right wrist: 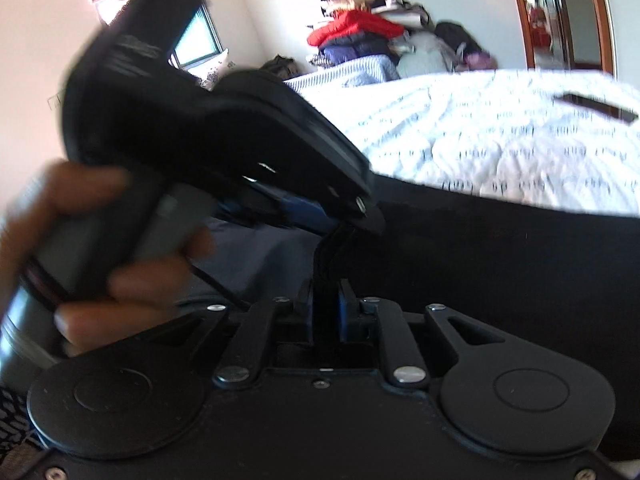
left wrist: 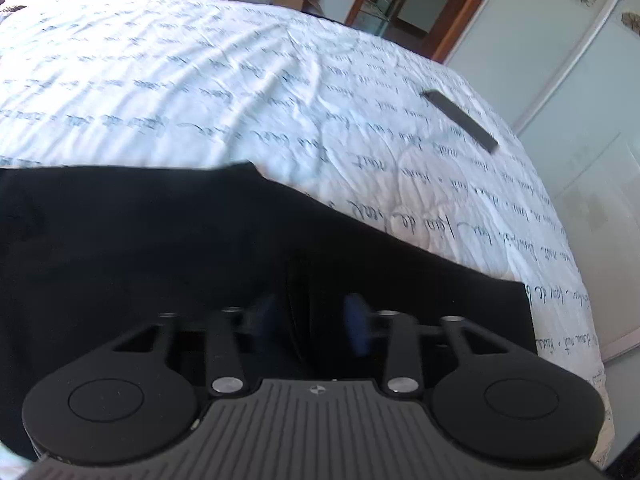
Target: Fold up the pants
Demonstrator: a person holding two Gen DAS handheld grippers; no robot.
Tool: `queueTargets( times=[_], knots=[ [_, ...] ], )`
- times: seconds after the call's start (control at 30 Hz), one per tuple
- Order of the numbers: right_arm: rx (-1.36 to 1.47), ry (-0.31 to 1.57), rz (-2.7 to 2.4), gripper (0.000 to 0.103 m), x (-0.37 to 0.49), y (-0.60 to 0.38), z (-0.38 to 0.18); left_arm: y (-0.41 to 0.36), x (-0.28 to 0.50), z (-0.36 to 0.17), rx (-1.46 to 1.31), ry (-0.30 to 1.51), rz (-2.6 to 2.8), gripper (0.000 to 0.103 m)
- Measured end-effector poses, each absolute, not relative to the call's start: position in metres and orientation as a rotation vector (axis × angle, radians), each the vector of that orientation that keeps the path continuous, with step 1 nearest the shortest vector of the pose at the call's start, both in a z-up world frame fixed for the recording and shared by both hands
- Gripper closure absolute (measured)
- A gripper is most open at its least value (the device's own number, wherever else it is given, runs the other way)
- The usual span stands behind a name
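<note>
The black pants [left wrist: 160, 248] lie on the white bed, also filling the right wrist view [right wrist: 500, 264]. My left gripper [left wrist: 310, 324] has its blue pads apart by a moderate gap with a dark fold of the pants between them; it looks shut on that fold. My right gripper [right wrist: 326, 308] is shut on a raised pinch of the black pants. The left gripper, held in a hand, shows in the right wrist view [right wrist: 340, 216], just beyond and left of my right gripper, its tip on the same raised fabric.
A white bedspread [left wrist: 200, 80] with script print covers the bed. A flat dark strip [left wrist: 460, 120] lies on it at the far right, also in the right wrist view [right wrist: 596, 106]. Piled clothes [right wrist: 360, 36] lie beyond the bed. A wardrobe [left wrist: 560, 60] stands to the right.
</note>
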State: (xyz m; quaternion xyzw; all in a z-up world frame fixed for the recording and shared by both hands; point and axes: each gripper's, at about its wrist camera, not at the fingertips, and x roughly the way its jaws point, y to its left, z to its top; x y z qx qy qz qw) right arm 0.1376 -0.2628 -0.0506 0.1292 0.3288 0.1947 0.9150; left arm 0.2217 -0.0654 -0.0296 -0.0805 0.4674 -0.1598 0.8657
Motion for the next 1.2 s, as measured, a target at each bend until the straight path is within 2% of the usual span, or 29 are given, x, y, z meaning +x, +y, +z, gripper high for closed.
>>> queueTargets(
  times=[0.07, 0.13, 0.33, 0.43, 0.57, 0.67, 0.73, 0.83, 1.0, 1.13, 1.17, 1.2],
  knots=[
    [0.257, 0.672, 0.425, 0.078, 0.128, -0.266, -0.046, -0.046, 0.209, -0.009, -0.139, 0.905, -0.302, 0.031],
    [0.230, 0.659, 0.447, 0.071, 0.117, -0.272, -0.042, -0.026, 0.193, 0.016, -0.064, 0.831, -0.261, 0.024],
    [0.155, 0.617, 0.416, 0.071, 0.101, -0.284, -0.033, 0.014, 0.164, 0.062, 0.188, 0.715, -0.067, 0.015],
    [0.082, 0.650, 0.306, 0.071, 0.109, -0.282, -0.039, 0.005, 0.162, 0.066, 0.310, 0.643, -0.012, 0.002],
    [-0.068, 0.748, 0.249, 0.071, 0.118, -0.269, -0.059, -0.044, 0.166, 0.036, 0.339, 0.701, -0.199, 0.001],
    [-0.073, 0.725, 0.247, 0.071, 0.099, -0.277, -0.049, -0.083, 0.167, 0.000, 0.362, 0.763, -0.307, 0.002],
    [-0.004, 0.683, 0.199, 0.071, 0.082, -0.302, -0.035, -0.104, 0.165, -0.021, 0.420, 0.768, -0.279, 0.008],
    [0.132, 0.638, 0.046, 0.065, 0.068, -0.358, -0.029, -0.121, 0.159, -0.037, 0.471, 0.723, -0.298, 0.006],
    [0.499, 0.706, 0.030, 0.062, 0.066, -0.441, -0.054, -0.143, 0.160, -0.053, 0.500, 0.727, -0.316, 0.006],
    [0.715, 0.732, 0.148, 0.062, 0.070, -0.449, -0.081, -0.161, 0.154, -0.062, 0.540, 0.705, -0.333, 0.006],
    [0.715, 0.736, 0.144, 0.065, 0.071, -0.447, -0.086, -0.164, 0.152, -0.064, 0.551, 0.692, -0.330, 0.005],
    [0.703, 0.740, 0.129, 0.081, 0.073, -0.447, -0.087, -0.166, 0.152, -0.065, 0.564, 0.682, -0.327, 0.005]
  ],
)
